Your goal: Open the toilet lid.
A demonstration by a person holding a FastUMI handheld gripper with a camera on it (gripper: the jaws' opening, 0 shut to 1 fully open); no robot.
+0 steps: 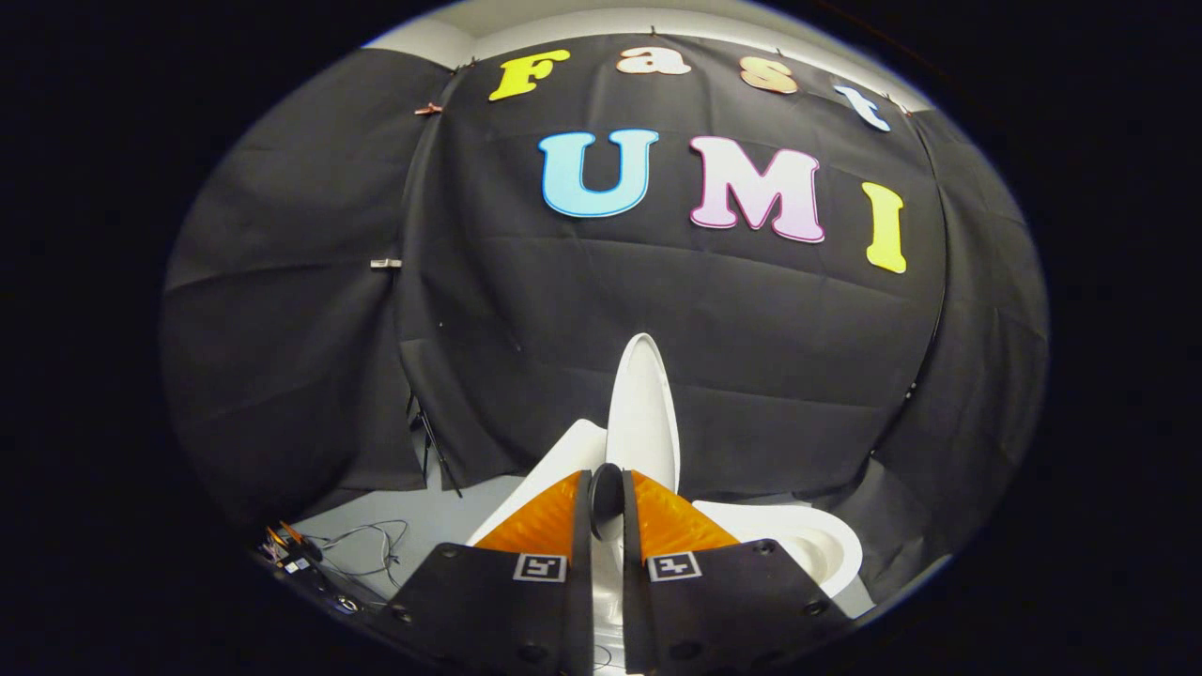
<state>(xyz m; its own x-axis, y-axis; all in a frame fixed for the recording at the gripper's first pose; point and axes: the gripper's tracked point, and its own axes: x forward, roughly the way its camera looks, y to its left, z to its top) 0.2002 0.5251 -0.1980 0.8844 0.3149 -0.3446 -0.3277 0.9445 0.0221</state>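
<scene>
1. Two fingers of the gripper point(608, 493) are reaching forward and a little upward, side by side, with only a narrow slit showing between them.
2. Between their tips a small dark round knob point(606, 490) is sitting; whether both fingers are actually pressing on it I cannot tell.
3. Just beyond the fingertips the toilet lid point(642, 413) is standing raised, seen nearly edge-on, rising upright against the booth's black cloth wall point(526, 310).
4. To the right of the fingers the toilet bowl point(826, 549) is lying open, its white rim curving round below the lid.
5. To the left of the lid a white slanting part of the toilet point(563, 465) is running down behind the left finger.
6. On the grey floor point(451, 521) further left, loose cables point(371, 545) are trailing, well apart from the toilet.
</scene>
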